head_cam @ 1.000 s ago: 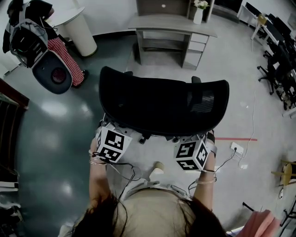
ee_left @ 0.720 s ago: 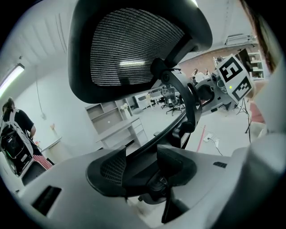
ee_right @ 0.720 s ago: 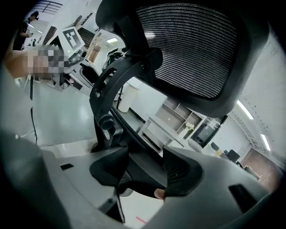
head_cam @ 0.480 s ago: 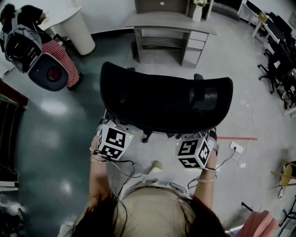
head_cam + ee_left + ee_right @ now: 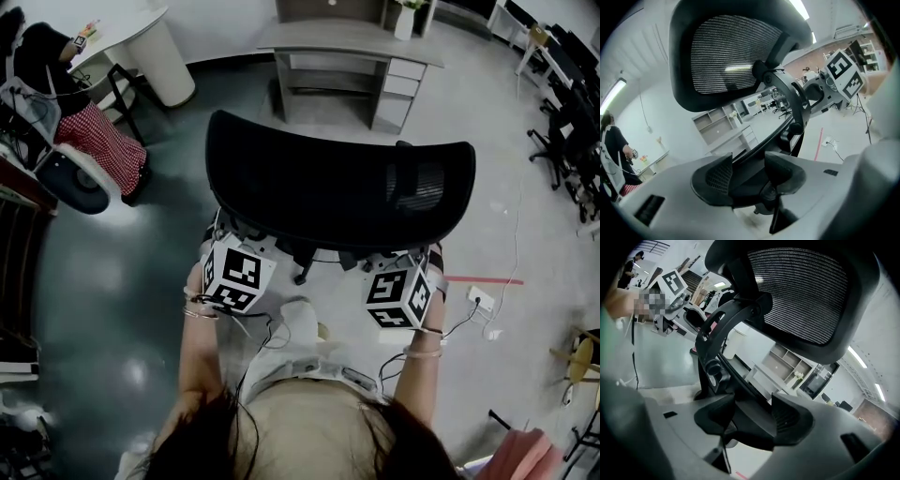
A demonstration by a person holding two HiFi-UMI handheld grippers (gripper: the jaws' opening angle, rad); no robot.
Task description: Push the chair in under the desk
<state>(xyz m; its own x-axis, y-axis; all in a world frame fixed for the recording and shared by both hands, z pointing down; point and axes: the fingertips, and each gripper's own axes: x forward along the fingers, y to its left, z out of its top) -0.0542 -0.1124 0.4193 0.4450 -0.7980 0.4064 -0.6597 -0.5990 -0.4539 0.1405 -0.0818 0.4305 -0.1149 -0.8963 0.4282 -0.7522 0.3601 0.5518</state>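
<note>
Chair (image 5: 337, 192) is mid-floor, back toward the person, desk (image 5: 352, 42) just beyond it on the far side. Not under it yet.

Left gripper (image 5: 747, 176): jaws part-way closed, clamped on the black curved bar of the chair's back frame. Right gripper (image 5: 752, 420): same, clamped on the same frame further right. Ribbed pads sit against the bar on both sides.

Versus 1 s ago: chair back is closer to the desk and its top edge now overlaps the desk's near edge in the head view. Both marker cubes have gone along with it.

Chair: black mesh back in a wide curved plastic shell. Desk: flat grey top, drawers at right, open shelf below. Floor (image 5: 112, 281): glossy grey, with a red tape line (image 5: 483, 279) at right.
</note>
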